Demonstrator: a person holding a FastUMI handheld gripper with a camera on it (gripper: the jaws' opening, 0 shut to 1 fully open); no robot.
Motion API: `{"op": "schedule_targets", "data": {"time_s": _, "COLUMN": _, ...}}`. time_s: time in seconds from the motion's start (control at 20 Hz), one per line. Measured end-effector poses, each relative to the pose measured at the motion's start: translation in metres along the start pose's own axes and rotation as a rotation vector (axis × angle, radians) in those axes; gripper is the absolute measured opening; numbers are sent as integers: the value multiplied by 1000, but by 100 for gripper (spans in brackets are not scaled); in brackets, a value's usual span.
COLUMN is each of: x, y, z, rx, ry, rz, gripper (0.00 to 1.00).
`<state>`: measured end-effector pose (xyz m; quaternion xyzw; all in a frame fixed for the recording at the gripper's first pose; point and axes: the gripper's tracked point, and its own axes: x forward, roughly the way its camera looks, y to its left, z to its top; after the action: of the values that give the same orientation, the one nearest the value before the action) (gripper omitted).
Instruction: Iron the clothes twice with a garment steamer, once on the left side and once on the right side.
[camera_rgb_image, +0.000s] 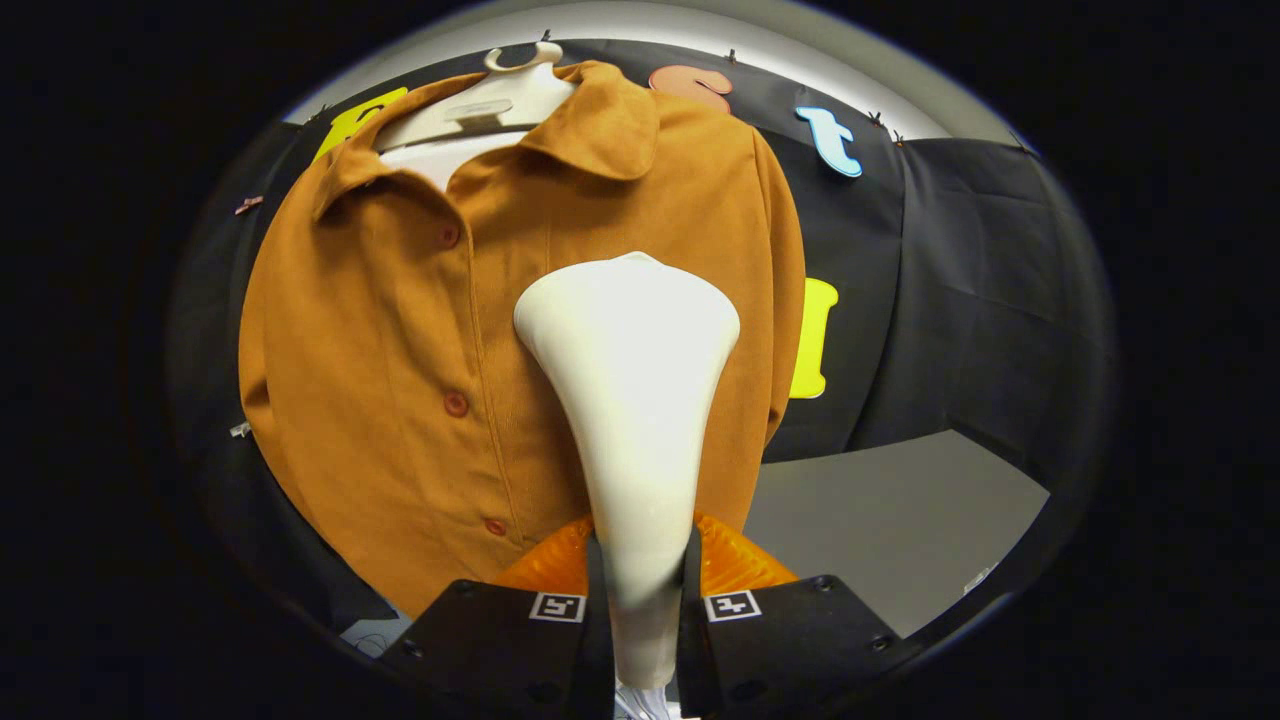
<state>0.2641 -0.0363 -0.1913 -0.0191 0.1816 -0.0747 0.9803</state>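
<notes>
We see the claw (640, 580) as two wide, flat-topped blocks with slanted outer edges. Each carries a small square black-and-white marker at its inner top corner, with round screw heads near the corners. Ribbed translucent pads (735, 560) sit on the inner fingers.

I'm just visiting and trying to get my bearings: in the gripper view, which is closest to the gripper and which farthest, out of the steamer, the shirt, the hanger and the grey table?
1. White garment steamer: clamped between the gripper fingers.
2. Orange shirt: just beyond the steamer's head.
3. White hanger: at the shirt's collar, farthest up.
The grey table off to the right is too hard to rank against the shirt.
</notes>
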Motion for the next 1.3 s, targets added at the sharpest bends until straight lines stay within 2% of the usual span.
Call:
{"op": "schedule_targets", "data": {"time_s": 0.45, "x": 1, "y": 7, "z": -92, "rx": 0, "ry": 75, "rz": -60, "gripper": 28}}
{"op": "schedule_targets", "data": {"time_s": 0.8, "x": 3, "y": 17, "z": -159, "rx": -4, "ry": 150, "rz": -62, "gripper": 28}}
{"op": "schedule_targets", "data": {"time_s": 1.15, "x": -4, "y": 5, "z": -189, "rx": 14, "ry": 145, "rz": -114, "gripper": 28}}
{"op": "schedule_targets", "data": {"time_s": 1.3, "x": -11, "y": 6, "z": -211, "rx": -7, "ry": 170, "rz": -111, "gripper": 28}}
